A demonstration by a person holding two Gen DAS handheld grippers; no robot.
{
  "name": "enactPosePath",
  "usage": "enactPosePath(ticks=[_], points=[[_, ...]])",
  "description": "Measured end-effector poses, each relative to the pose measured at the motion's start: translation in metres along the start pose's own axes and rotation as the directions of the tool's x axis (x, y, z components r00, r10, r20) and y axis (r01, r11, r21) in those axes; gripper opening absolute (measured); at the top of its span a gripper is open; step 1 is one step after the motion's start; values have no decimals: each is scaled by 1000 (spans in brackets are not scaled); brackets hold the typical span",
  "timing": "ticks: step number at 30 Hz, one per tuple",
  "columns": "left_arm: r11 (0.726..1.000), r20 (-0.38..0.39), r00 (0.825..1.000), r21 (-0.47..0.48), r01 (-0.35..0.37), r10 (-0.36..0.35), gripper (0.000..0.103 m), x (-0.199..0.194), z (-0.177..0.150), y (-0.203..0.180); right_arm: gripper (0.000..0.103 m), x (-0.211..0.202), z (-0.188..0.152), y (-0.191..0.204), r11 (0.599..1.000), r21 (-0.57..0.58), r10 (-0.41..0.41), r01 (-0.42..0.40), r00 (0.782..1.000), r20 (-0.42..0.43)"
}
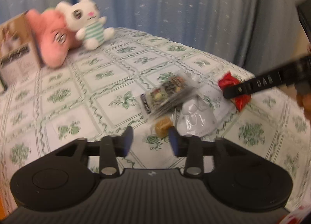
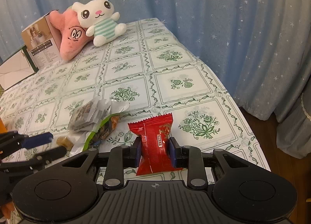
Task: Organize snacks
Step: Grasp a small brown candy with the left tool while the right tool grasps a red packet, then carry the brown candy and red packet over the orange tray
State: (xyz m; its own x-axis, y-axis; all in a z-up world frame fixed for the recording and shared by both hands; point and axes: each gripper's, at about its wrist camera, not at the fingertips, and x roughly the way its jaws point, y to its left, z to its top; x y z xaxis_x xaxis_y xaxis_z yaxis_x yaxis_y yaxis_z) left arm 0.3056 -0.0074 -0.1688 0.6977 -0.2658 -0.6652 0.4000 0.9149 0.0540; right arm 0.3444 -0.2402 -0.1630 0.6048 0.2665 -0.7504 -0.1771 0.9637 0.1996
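Observation:
My right gripper (image 2: 155,152) is shut on a red snack packet (image 2: 153,140) and holds it upright just above the floral tablecloth (image 2: 124,68). In the left wrist view the same red packet (image 1: 233,91) shows at the right, behind a right gripper finger (image 1: 245,87). My left gripper (image 1: 151,140) is open with nothing between its pads. A small brown cube snack (image 1: 163,124) lies just past its right fingertip. Beyond it are a clear packet of mixed snack (image 1: 167,93) and a white packet (image 1: 196,119). The right wrist view shows the left gripper (image 2: 56,143) by the cube (image 2: 65,141).
A white plush rabbit (image 2: 99,16), a pink plush star (image 2: 70,35) and a cardboard box (image 2: 40,41) stand at the table's far left. A green-edged packet (image 2: 101,132) lies by the pile. The table edge (image 2: 243,111) drops to a wooden floor on the right. Blue curtains hang behind.

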Motion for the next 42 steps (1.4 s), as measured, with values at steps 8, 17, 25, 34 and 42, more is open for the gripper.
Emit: enactPosePath(ticks=[8,17,25,34,42], points=[[995,15,1000,94,24,-26,38,8,2,-9,29,1,1,-1,1000,3,-2,2,1000,1],[996,-12,1000,91,23,-22,10,0,3,-14,29,1,0,0,1000,2,-3,3,1000,-1],[1000,-1,1000,-19,20,-20,10,-21,9,-8,29,0,1,-1,999,40,1,-1,1000,-2],[993,-2,1000,-120,0,0,10,-53,6,-4,27,-31,-1,19,999,28,25,-27,997,66],[983,24,999,-180,-32,37,10,-104,1,-3,27,-77,-17,51,995,13,93,-95,988,122]])
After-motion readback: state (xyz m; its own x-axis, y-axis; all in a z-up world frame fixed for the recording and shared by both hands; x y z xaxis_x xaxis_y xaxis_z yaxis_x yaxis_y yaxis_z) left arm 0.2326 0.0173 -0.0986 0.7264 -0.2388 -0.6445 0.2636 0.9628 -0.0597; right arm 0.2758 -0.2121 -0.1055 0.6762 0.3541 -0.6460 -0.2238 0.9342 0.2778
